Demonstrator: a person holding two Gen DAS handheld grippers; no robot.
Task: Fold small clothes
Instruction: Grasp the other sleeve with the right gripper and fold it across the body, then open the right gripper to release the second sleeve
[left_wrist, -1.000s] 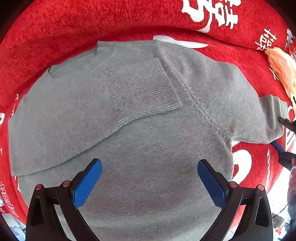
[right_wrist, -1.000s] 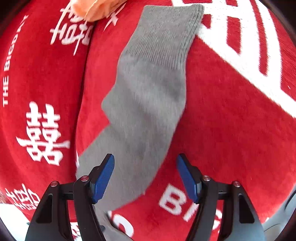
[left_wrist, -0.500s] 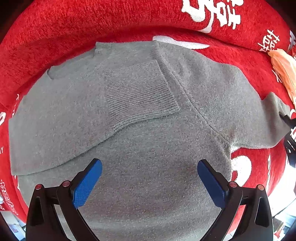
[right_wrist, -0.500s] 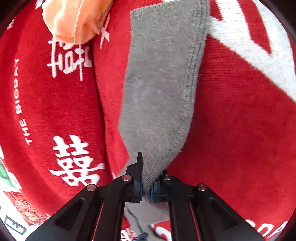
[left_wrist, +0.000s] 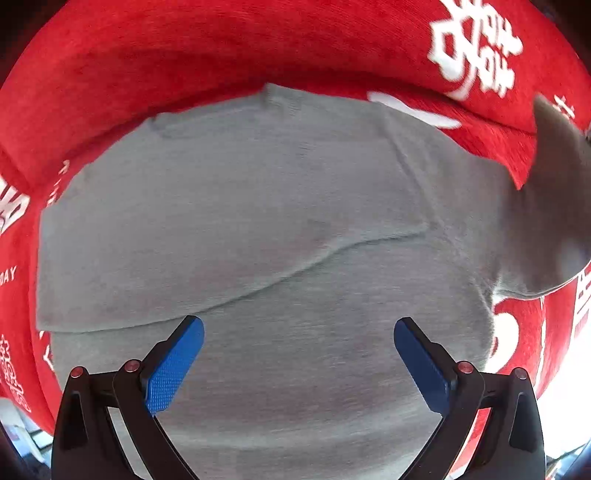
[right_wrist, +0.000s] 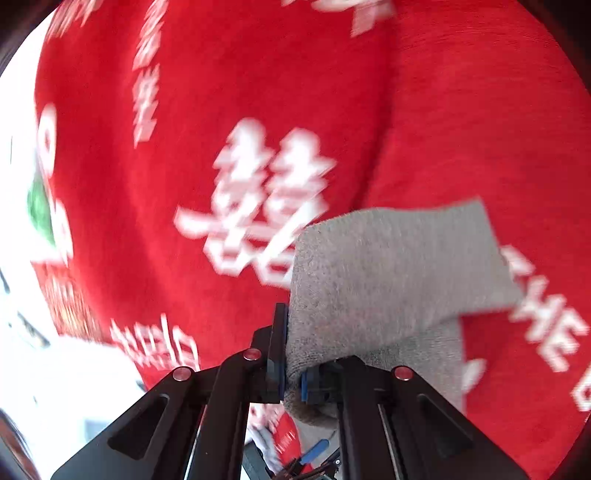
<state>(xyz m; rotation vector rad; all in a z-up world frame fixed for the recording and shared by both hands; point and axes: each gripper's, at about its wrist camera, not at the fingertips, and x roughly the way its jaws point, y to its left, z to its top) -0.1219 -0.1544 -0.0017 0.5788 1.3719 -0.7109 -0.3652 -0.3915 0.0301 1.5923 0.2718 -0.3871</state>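
Sweater, grey knit, lies spread flat on the red blanket directly under the left tool, whose blue pads stand spread and empty above the body. The right tool is pinching the sleeve near its cuff, lifted clear of the blanket. To fold it well, I'd carry that sleeve across the chest, lay it flat, then let go.

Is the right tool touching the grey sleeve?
Touching. The right wrist view shows the right tool shut on the grey sleeve, knit pinched between both blue pads and lifted off the red blanket.
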